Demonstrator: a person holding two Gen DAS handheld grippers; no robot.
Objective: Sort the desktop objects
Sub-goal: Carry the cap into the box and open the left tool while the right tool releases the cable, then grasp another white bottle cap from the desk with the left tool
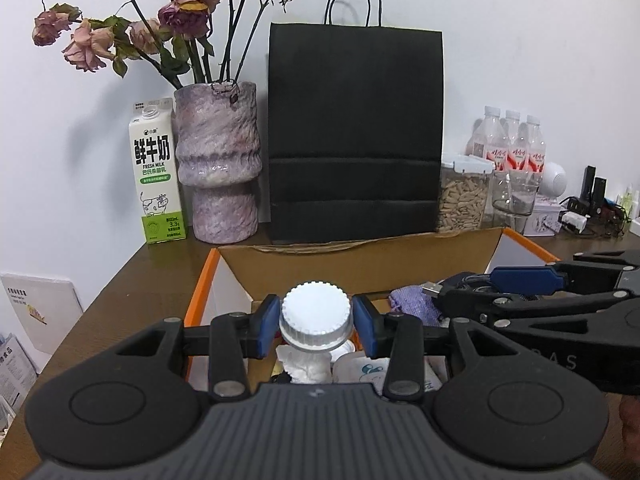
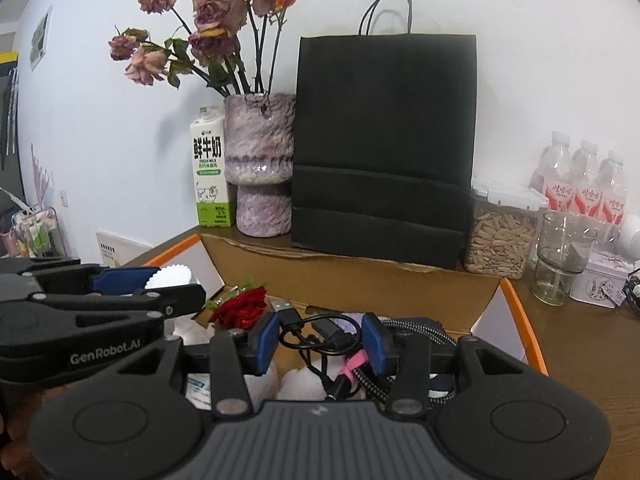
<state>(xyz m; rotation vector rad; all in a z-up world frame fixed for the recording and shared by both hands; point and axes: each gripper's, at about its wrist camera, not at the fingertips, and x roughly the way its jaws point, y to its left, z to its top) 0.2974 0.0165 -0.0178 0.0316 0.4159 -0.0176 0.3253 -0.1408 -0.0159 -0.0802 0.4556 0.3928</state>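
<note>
Gripping a white cap (image 1: 316, 316) in my left jaws; right jaws gape around cables (image 2: 320, 332), which could snag.

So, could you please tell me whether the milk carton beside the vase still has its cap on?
Uncapped: the milk carton shows a bare threaded spout at its top, with no cap on it.

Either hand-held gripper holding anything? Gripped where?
Left hand-held gripper clamps the bottle by its white ribbed cap. Right hand-held gripper is open, holding nothing.
</note>
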